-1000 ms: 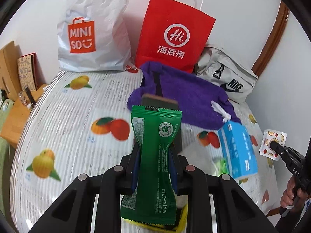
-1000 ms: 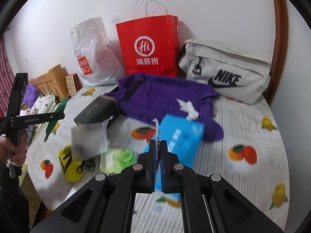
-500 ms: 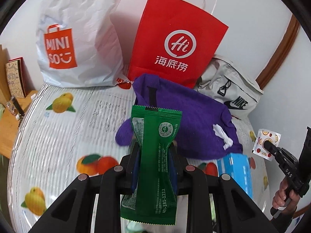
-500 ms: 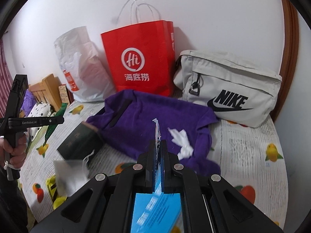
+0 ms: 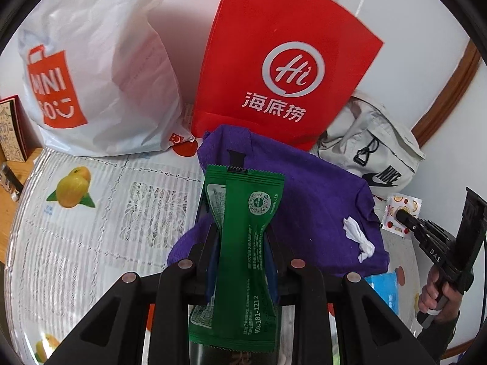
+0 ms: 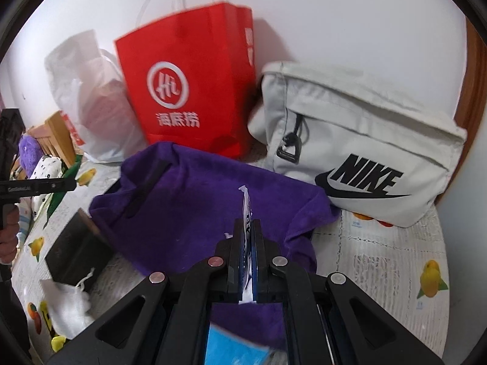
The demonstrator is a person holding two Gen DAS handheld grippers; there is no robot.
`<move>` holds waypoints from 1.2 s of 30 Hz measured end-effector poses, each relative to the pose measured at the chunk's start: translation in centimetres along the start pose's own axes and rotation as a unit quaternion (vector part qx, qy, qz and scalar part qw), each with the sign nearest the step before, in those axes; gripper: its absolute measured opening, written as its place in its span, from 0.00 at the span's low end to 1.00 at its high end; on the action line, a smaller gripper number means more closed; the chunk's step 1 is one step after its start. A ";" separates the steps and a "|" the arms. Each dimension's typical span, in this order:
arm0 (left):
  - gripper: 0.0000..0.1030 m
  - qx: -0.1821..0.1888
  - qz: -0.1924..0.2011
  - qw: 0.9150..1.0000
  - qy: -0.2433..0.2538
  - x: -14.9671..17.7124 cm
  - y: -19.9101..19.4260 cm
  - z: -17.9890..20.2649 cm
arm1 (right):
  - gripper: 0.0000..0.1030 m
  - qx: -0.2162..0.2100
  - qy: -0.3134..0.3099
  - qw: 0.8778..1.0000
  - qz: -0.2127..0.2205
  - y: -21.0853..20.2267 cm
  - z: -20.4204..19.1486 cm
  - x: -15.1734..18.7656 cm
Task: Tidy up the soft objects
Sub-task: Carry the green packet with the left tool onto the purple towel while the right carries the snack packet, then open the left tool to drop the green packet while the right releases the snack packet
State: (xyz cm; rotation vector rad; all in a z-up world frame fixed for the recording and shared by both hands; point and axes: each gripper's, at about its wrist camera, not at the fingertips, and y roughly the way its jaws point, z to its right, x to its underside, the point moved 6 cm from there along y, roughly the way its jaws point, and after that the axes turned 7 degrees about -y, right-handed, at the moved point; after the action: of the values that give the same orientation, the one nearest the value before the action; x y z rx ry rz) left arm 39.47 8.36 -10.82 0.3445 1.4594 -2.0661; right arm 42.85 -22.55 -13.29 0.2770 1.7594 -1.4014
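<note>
My left gripper is clamping a green sachet across its middle; the packet is standing upright between the fingers and is blocking most of what lies straight ahead, and its lower end is running down past the gripper body. My right gripper is pinching a thin white sachet almost flat between nearly touching fingers; from the left wrist view I am seeing its fruit-printed face and my hand on the handle at the frame edge. The right wrist view is blurring, so the print on the thin packet is unreadable. A blue pack is peeking out under that gripper, mostly cut off. A dark box and a white pouch are lying at the left, soft in focus.

Everything is sitting on a table under a fruit-printed white cloth. A purple towel with a crumpled white tissue on it is lying in front of a red paper bag, a white plastic bag and a grey sling bag, all leaning against a white wall.
</note>
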 end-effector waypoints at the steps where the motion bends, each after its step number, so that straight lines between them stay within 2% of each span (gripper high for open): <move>1: 0.24 0.001 -0.004 1.000 0.000 -0.2 0.5 0.0 | 0.04 -0.004 0.002 1.000 -0.004 0.6 0.2 -0.2; 6: 0.24 0.000 -0.023 1.000 0.003 -1.1 2.7 0.6 | 0.04 -0.011 0.003 0.999 -0.031 4.0 0.6 -0.2; 12: 0.24 0.003 -0.042 0.999 0.010 -2.0 4.8 1.8 | 0.04 -0.050 0.017 0.997 -0.054 6.8 0.6 0.1; 20: 0.25 -0.002 -0.072 0.997 0.025 -3.0 7.9 3.9 | 0.06 -0.051 0.025 0.994 -0.091 8.8 1.4 0.8; 22: 0.25 -0.001 -0.076 0.997 0.030 -3.4 8.6 4.4 | 0.10 -0.044 0.017 0.995 -0.090 8.6 1.4 0.7; 27: 0.27 -0.016 -0.093 0.995 0.036 -3.5 10.8 5.1 | 0.50 -0.018 -0.014 0.997 -0.077 7.9 1.2 0.4; 29: 0.27 -0.019 -0.099 0.994 0.035 -3.3 11.4 5.1 | 0.53 -0.008 -0.027 0.997 -0.072 7.5 1.0 0.2; 36: 0.28 -0.033 -0.112 0.993 0.035 -2.7 13.0 5.3 | 0.54 0.020 -0.037 0.997 -0.060 5.7 1.6 -0.3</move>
State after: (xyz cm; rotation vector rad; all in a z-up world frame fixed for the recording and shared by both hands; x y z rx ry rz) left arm 49.93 1.31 -17.49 0.2370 1.6703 -2.1913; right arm 47.38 -21.88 -17.06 0.1406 1.7126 -1.5151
